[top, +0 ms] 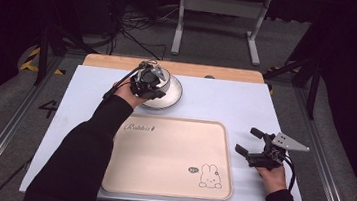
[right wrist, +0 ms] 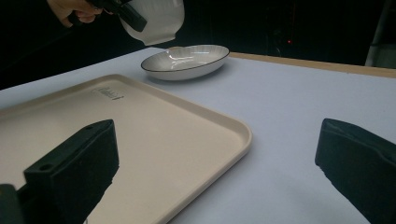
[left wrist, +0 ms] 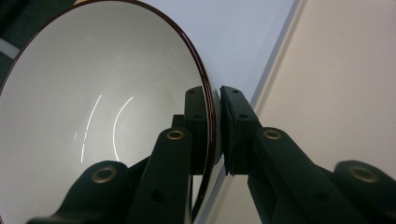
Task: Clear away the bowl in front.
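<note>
A white bowl [top: 165,80] [left wrist: 93,107] with a dark rim hangs in the air, tilted, with my left gripper [top: 149,81] [left wrist: 217,100] shut on its rim, one jaw inside and one outside. In the right gripper view the bowl [right wrist: 156,18] floats just above a shallow white dish [right wrist: 187,60] [top: 174,99] that rests on the table at the back. A beige tray [top: 170,155] [right wrist: 140,126] [left wrist: 336,84] with a rabbit drawing lies in front, bare. My right gripper [top: 246,141] [right wrist: 217,154] stands open over the table, just right of the tray, holding nothing.
The white tabletop [top: 226,100] ends in a wooden strip [top: 189,70] at the back. Beyond it are a grey floor, cables and a metal stand [top: 220,19]. The person's left sleeve [top: 86,146] crosses the tray's left edge.
</note>
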Demonstrator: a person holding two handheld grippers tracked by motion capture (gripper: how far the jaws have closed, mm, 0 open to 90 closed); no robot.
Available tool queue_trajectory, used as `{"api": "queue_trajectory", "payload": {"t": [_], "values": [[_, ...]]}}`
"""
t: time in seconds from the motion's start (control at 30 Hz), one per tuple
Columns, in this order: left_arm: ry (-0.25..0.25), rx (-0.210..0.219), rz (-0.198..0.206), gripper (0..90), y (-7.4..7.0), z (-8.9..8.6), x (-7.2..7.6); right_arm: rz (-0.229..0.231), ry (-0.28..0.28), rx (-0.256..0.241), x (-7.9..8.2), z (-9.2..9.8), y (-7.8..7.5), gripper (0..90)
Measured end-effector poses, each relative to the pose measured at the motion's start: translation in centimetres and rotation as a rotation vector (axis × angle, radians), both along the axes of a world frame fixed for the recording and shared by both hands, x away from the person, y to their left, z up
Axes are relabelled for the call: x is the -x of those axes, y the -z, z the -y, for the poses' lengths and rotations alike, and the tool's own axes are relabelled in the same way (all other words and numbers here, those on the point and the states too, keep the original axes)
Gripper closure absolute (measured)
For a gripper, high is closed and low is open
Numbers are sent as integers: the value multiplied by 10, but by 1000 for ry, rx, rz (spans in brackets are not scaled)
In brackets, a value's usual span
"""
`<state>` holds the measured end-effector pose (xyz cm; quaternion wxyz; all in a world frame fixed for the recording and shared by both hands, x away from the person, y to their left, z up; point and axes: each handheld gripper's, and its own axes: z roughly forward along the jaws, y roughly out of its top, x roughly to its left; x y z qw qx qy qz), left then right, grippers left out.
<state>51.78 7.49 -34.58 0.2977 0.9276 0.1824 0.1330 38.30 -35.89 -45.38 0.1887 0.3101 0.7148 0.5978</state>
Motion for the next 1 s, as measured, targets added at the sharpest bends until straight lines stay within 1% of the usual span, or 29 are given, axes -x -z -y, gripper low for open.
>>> {"api": "queue_trajectory", "payload": {"t": [0.13, 0.2, 0.27, 0.3, 0.33, 0.4, 0.43, 0.47, 0.57, 0.63, 0.67, 0.73, 0.83, 1.0], "values": [[24, 17, 4, 821, -7, -2, 12, 0, -1, 1, 0, 0, 0, 1], [32, 17, 2, 821, -8, -2, 15, 0, -1, 1, 0, 0, 0, 1], [54, 17, -8, 821, -12, -2, 23, 0, -1, 3, 0, 0, 0, 1], [54, 17, -8, 821, -12, -2, 23, 0, -1, 3, 0, 0, 0, 1], [69, 26, -17, 821, -13, -2, 27, 0, -1, 3, 0, 0, 0, 1], [86, 30, -26, 821, -14, -1, 33, 0, -1, 2, 0, 0, 0, 1], [97, 22, -22, 821, -15, 0, 37, -1, -2, 3, 0, 0, 0, 1], [97, 22, -22, 821, -15, 0, 37, -1, -2, 3, 0, 0, 0, 1], [122, 19, -26, 821, -19, 2, 46, 0, -2, 5, 0, 0, 0, 1], [135, 18, -22, 821, -21, 3, 51, 1, -2, 3, 0, 0, 0, 1], [149, 19, -16, 821, -23, 4, 55, 0, -2, 3, 0, 0, 0, 1], [168, 32, -16, 821, -25, 4, 61, 0, -2, 3, 0, 0, 0, 1], [200, 35, -5, 821, -27, 3, 69, 1, -3, 2, 0, 0, 0, 1], [230, 47, 0, 820, -31, 3, 83, 0, -3, 3, 0, 0, 0, 1]]}}
